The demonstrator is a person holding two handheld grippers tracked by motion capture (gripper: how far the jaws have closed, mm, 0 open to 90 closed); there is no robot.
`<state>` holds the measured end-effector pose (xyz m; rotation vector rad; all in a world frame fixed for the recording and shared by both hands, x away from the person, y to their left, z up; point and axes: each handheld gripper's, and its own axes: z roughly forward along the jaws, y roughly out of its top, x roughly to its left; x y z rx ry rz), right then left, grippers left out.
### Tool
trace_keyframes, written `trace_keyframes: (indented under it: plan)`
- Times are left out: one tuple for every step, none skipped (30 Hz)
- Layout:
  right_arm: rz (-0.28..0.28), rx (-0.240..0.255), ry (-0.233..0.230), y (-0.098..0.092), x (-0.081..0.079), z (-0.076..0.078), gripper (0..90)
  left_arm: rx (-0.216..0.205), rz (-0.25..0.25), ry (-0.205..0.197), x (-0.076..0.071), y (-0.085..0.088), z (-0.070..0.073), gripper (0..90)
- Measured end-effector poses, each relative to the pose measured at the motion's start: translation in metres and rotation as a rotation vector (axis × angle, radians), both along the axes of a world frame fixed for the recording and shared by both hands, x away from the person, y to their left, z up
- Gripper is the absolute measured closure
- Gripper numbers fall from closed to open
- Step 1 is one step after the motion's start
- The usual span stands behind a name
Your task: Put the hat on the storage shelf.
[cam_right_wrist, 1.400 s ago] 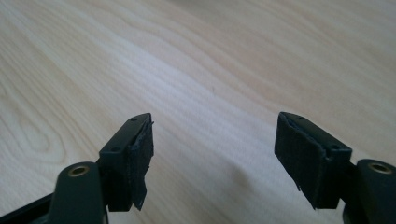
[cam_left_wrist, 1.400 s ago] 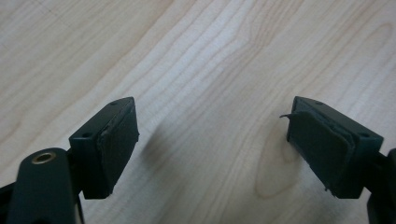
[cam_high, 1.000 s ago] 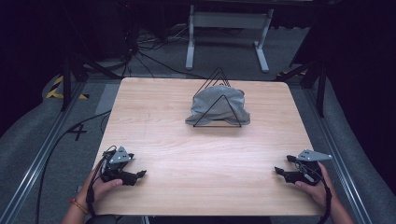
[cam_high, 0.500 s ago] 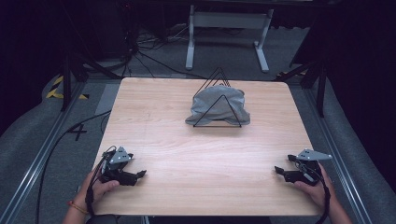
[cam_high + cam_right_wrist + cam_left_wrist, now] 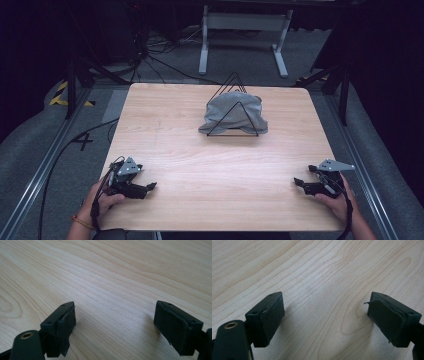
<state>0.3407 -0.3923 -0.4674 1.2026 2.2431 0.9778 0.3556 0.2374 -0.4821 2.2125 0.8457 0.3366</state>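
1. Both sets of fingers stand spread, nothing between them; the right gripper point(image 5: 299, 184) has just been opening its jaws.
2. Left gripper point(image 5: 150, 188) rests low at the table's point(image 5: 170, 130) near left corner, right one opposite.
3. Grey cloth point(image 5: 232, 112) sits draped over a black wire rack point(image 5: 234, 107), far centre, well apart from both.

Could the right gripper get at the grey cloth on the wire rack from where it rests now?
Probably yes: bare table lies between the open right gripper and the grey cloth; only the wire rack frames it.
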Motion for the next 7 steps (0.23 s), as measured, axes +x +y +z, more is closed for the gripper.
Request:
trace_keyframes:
  plan:
    - [0.0,0.0,0.0,0.0,0.0,0.0,17.8,0.0,0.0,0.0,0.0,0.0,0.0,14.5]
    - [-0.002,0.0,0.0,0.0,0.0,0.0,17.8,-0.001,0.001,0.0,0.0,0.0,0.0,14.4]
    - [-0.004,0.0,0.0,-0.0001,0.0,0.0,17.8,0.0,0.0,0.0,0.0,0.0,0.0,14.4]
    - [-0.006,-0.002,0.0,-0.0002,0.0,0.0,17.8,-0.001,0.0,0.0,0.0,0.0,0.0,14.4]
    - [-0.009,0.0,0.0,-0.0002,-0.0001,0.0001,17.8,0.0,0.0,0.0,0.0001,0.0,-0.0001,14.4]
    - [-0.01,0.0,0.0,-0.0003,-0.0002,0.0,17.8,-0.001,0.001,0.0,0.0002,-0.0001,-0.0001,14.2]
    - [-0.01,-0.001,0.0,-0.0005,-0.0002,0.0,17.8,-0.001,0.002,0.001,0.0001,-0.0002,-0.0001,14.2]
